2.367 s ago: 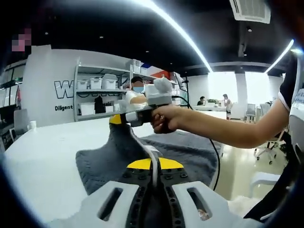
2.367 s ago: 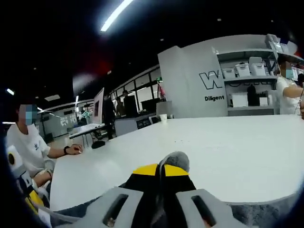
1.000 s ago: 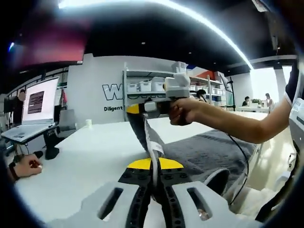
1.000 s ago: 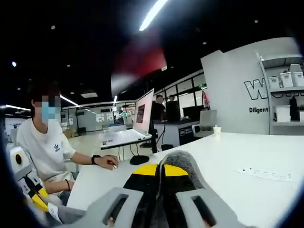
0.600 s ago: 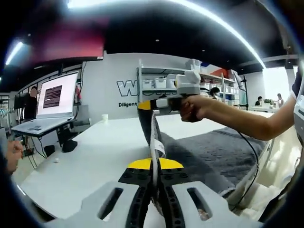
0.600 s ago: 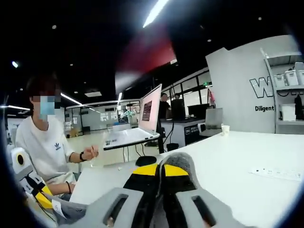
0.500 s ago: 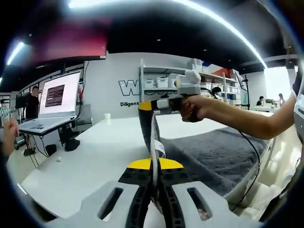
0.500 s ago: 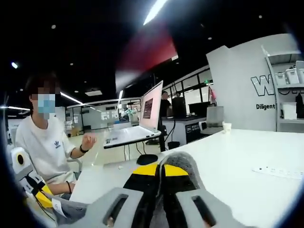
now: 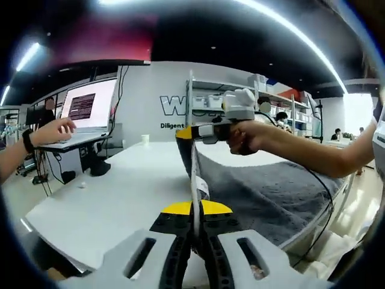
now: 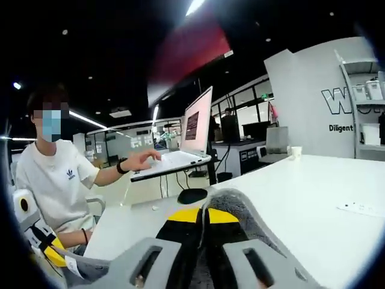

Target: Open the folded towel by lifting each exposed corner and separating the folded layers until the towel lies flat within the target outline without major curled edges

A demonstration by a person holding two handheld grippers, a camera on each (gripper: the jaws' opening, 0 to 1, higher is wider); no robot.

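Grey towel (image 9: 264,192) hangs stretched between my left gripper (image 9: 194,224) and right gripper (image 9: 187,133), both sets of fingers clamped on its raised edge, the rest draping over the white tabletop (image 9: 120,186) toward its right edge.

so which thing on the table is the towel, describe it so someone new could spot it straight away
Start at the big white table. The towel is the dark grey, fuzzy cloth spread over its right side in the left gripper view. Its near edge is pulled up taut between the left gripper and the right gripper, with a white tag on it. Everything else on the table is small and white.
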